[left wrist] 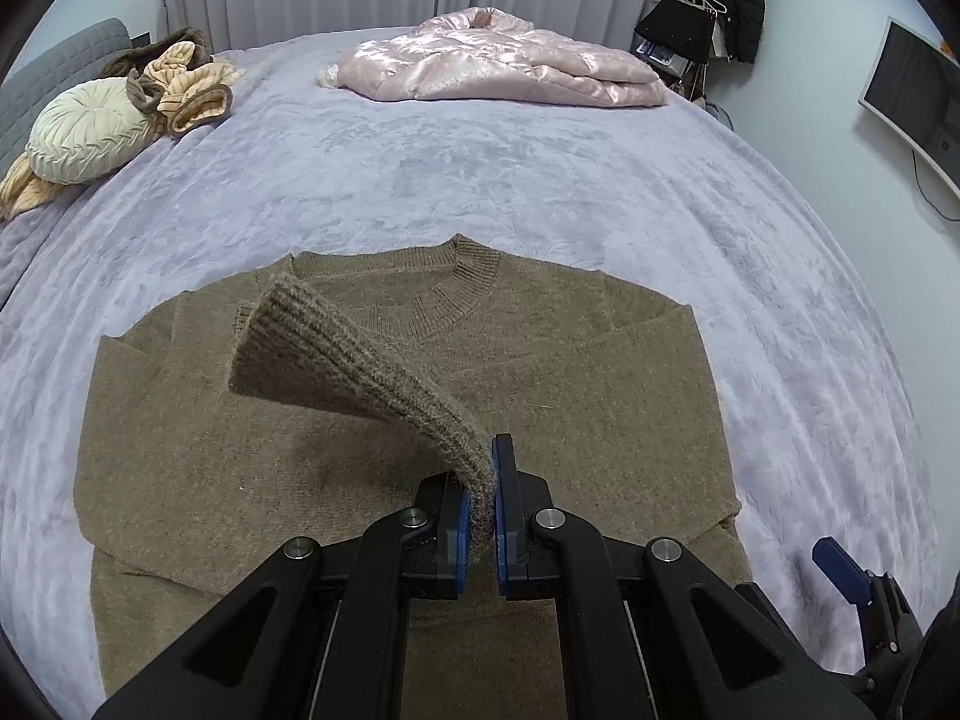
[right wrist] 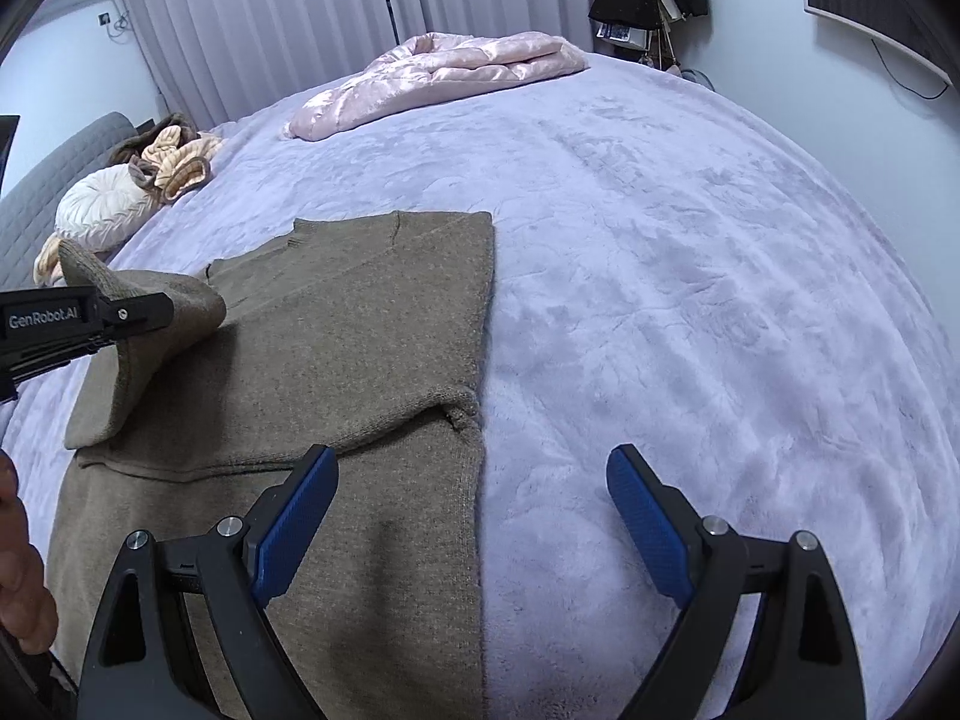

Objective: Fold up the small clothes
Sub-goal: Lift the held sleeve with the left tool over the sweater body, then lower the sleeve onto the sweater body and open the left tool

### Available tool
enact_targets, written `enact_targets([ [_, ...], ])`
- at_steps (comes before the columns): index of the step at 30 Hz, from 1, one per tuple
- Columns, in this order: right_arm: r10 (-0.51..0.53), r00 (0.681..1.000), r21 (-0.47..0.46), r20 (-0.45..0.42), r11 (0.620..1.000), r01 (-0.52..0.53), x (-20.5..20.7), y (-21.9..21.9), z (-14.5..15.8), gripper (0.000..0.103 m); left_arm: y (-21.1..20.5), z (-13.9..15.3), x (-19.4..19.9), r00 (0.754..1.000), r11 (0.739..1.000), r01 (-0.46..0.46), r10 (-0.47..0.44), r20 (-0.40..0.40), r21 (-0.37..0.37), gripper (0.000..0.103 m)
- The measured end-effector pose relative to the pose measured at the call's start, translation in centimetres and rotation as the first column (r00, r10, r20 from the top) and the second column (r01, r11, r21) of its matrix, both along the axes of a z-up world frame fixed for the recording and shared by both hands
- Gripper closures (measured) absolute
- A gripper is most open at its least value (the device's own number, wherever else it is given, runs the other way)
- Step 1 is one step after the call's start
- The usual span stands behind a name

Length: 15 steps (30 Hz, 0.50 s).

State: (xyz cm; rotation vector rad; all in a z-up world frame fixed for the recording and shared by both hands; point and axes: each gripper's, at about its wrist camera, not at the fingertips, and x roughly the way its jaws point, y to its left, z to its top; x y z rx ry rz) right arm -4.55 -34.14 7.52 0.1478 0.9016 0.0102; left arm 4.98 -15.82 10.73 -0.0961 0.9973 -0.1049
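A brown knitted sweater lies flat on the lavender bedspread, neck away from me, right sleeve folded across the chest. My left gripper is shut on the ribbed cuff of the left sleeve and holds it lifted above the sweater's body. In the right wrist view the sweater fills the left half, and the left gripper shows at the left edge with the sleeve draped from it. My right gripper is open and empty, low over the sweater's right edge.
A pink satin jacket lies at the far side of the bed. A round cream cushion and a beige-brown bundle of clothes sit at the far left. A monitor hangs on the right wall.
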Motion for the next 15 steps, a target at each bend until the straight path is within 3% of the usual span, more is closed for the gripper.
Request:
enact_targets([
  [8,-0.014,1.000,0.015,-0.014,1.000,0.014,-0.2,-1.0,-0.7,0.010,-2.4,-1.4,0.6,1.000,0.998,0.014,-0.014,-0.015,0.055,0.096],
  [15,-0.031,0.999,0.023,-0.021,0.999,0.031,-0.3,-1.9,-1.2,0.010,-3.6,-2.9,1.0,0.998,0.997,0.047,-0.045,-0.046,0.056,0.096],
])
